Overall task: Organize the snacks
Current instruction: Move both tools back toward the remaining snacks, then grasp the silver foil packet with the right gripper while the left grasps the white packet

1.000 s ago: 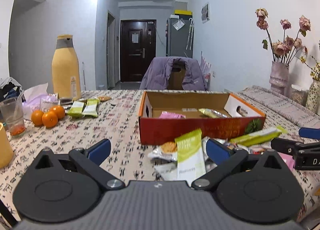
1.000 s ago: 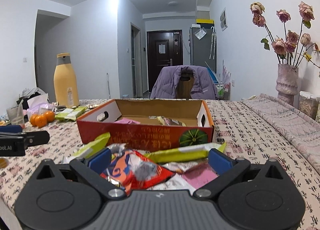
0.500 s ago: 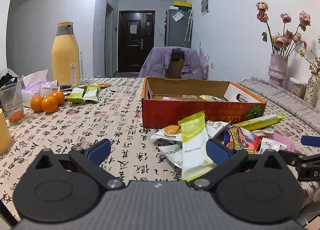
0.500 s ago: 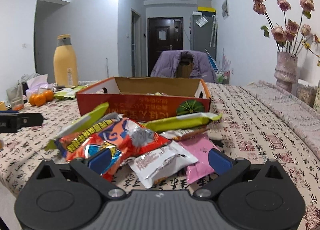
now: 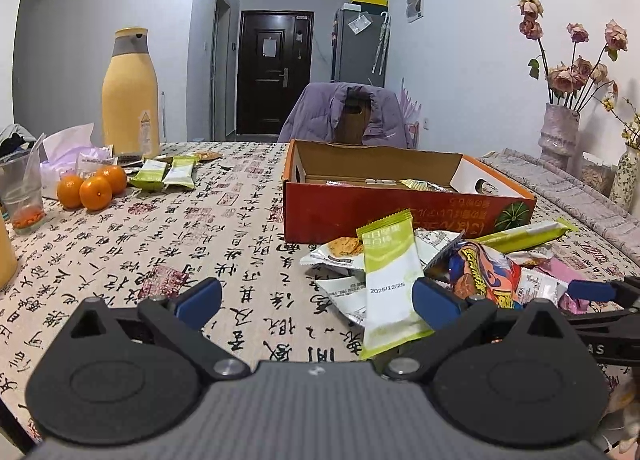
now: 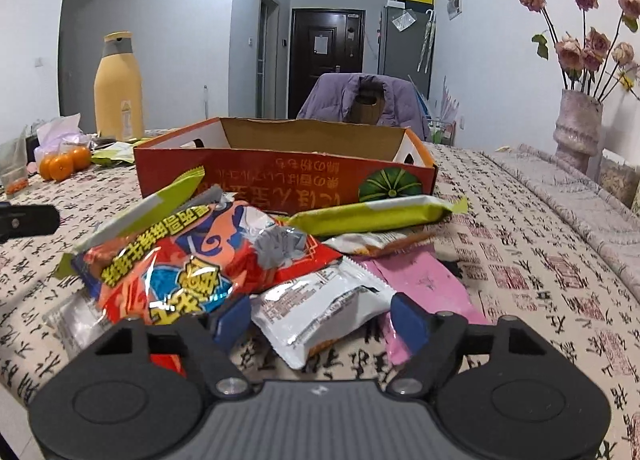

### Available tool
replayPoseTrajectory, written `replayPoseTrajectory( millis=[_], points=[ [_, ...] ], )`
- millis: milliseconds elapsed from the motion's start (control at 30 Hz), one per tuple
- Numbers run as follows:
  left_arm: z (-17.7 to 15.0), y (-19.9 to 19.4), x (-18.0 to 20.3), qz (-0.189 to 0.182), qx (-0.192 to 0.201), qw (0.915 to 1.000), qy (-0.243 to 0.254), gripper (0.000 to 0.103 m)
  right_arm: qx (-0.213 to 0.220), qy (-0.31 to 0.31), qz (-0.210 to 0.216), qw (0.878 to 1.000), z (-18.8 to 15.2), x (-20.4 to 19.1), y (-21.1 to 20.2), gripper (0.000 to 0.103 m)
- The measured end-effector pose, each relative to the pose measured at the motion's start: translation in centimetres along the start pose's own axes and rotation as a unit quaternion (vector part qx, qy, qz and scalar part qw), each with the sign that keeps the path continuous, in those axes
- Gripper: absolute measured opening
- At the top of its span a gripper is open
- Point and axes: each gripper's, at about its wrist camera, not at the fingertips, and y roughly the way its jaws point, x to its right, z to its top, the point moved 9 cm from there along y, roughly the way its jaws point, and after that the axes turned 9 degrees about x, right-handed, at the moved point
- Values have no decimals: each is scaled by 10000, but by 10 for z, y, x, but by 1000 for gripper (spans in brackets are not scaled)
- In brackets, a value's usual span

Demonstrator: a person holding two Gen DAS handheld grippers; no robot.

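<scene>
Right gripper [image 6: 320, 318] open (astride silver packet [image 6: 316, 306]) | left gripper [image 5: 316, 298] open

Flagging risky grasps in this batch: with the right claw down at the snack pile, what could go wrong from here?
1. The right claw is open around the silver packet, which lies partly under the red-orange bag; lifting it may drag that bag along.
2. The pink packet lies against the right finger and could get pinched too.
3. The left claw, also open, is close to the upright green packet and might knock it over.
</scene>
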Motion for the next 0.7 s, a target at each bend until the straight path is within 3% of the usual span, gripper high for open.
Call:
replayPoseTrajectory(
  millis=[500, 533, 567, 600, 633, 700],
  points=[
    [-5, 0, -5, 46, -55, 9999, -81, 103, -61, -567, -282, 9980, -2, -16, 19, 77],
    [-5, 0, -5, 46, -58, 9999, -82, 103, -46, -550, -236, 9982, -3, -16, 18, 66],
    [-5, 0, -5, 49, -63, 9999, -81, 103, -70, -364, -36, 9993, -4, -16, 16, 45],
    [-5, 0, -5, 51, -72, 9999, -84, 103, -92, -184, 148, 9997, -4, -17, 15, 32],
    [-6, 0, -6, 51, -87, 9999, -90, 103, -85, -120, 193, 9997, -4, -17, 13, 25],
    [-8, 1, -6, 46, -116, 9999, -91, 103, -34, -151, 92, 9998, -5, -15, 12, 22]
  ],
)
